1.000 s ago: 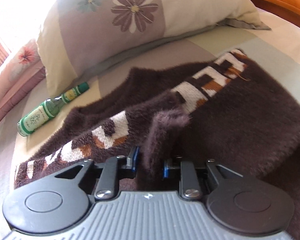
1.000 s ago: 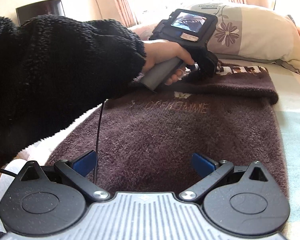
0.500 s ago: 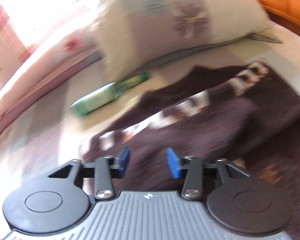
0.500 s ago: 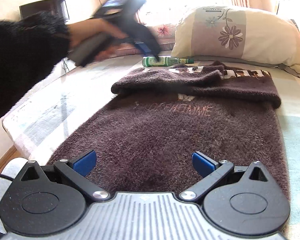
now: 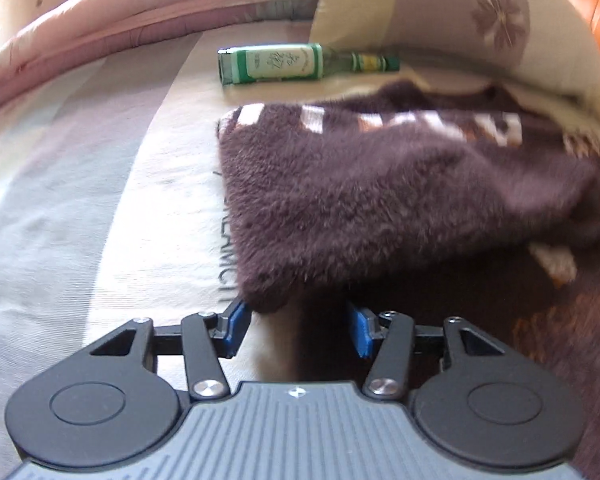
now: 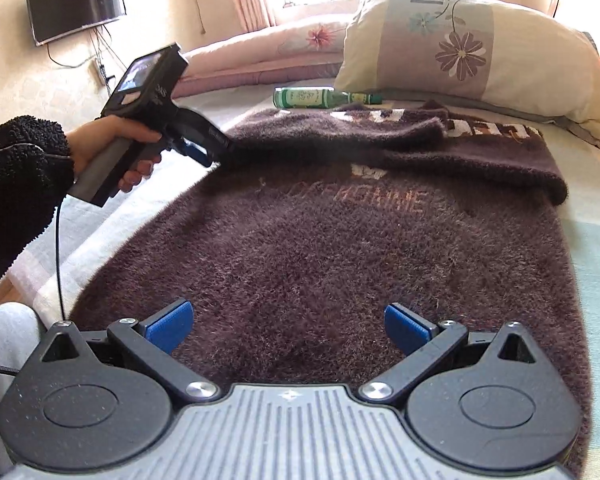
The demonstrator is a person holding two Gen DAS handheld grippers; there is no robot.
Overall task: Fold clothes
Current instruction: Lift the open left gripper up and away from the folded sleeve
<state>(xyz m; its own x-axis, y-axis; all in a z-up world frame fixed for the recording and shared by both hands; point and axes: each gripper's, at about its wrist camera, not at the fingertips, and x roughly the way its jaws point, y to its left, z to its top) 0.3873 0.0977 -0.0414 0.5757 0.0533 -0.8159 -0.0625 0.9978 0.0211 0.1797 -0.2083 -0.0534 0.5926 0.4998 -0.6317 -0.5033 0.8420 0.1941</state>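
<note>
Now L gripper (image 5: 296,326) open by sweater (image 5: 380,200) corner.

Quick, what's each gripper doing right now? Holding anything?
Left gripper: open, empty, at the brown sweater's folded corner.
Right gripper: open wide, empty, over the sweater.

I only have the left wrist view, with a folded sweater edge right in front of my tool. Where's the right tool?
Observer: The right tool hovers over the sweater's lower part, pads wide apart, gripping nothing.
Operator: Is that lower part flat?
Observer: Yes, it is spread flat on the bed, with the lettering face up just below the fold.
Operator: Anything trailing from my left tool?
Observer: A cable hangs from the handle of the left tool, beside the bed's edge.
</note>
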